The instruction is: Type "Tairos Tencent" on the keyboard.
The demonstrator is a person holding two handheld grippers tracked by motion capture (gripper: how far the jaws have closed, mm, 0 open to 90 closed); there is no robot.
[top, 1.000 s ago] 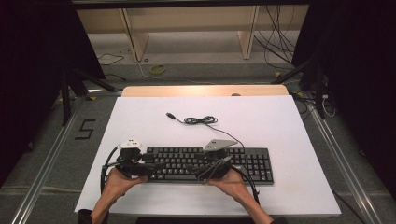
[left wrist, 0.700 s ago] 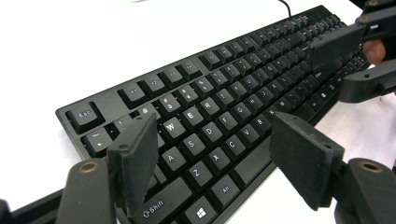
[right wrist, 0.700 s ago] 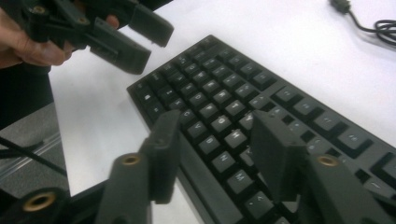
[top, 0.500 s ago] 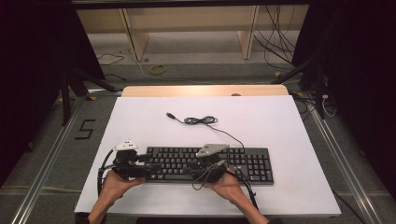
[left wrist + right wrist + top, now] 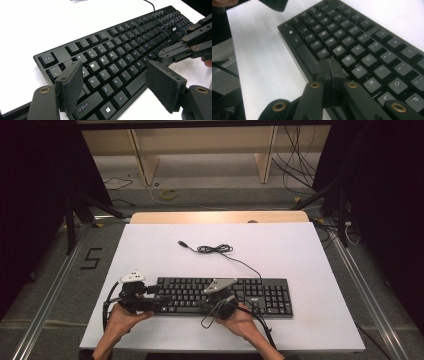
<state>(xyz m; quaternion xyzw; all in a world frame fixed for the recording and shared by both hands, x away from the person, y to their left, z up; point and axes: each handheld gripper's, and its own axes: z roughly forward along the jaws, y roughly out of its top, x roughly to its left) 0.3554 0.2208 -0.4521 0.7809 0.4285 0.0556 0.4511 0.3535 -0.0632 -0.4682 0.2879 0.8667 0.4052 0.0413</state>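
Your left gripper (image 5: 150,296) sits at the left end of the black keyboard (image 5: 260,295), its two flat, matte pads (image 5: 71,86) spread wide above the lower-left keys, grasping nothing. In the left gripper view they straddle the Shift, Z and Windows keys with clear air between them. Compared with a second ago it has barely shifted.

The keyboard lies flat along the near side of the white table (image 5: 310,255), a long hard-plastic slab with low, square, slightly dished keycaps and pale legends. Its thin cable (image 5: 220,249) runs back to a loose coil and a plug.

Your right gripper (image 5: 329,65) is what has changed: its jaws have just been closing, and now they meet pad to pad with nothing caught between them. In the right gripper view the joined tip forms one blunt black wedge, poised over the near edge by the spacebar, close to the B and N keys. That reads as a poking tool made ready, so pressing a key looks like the next step.
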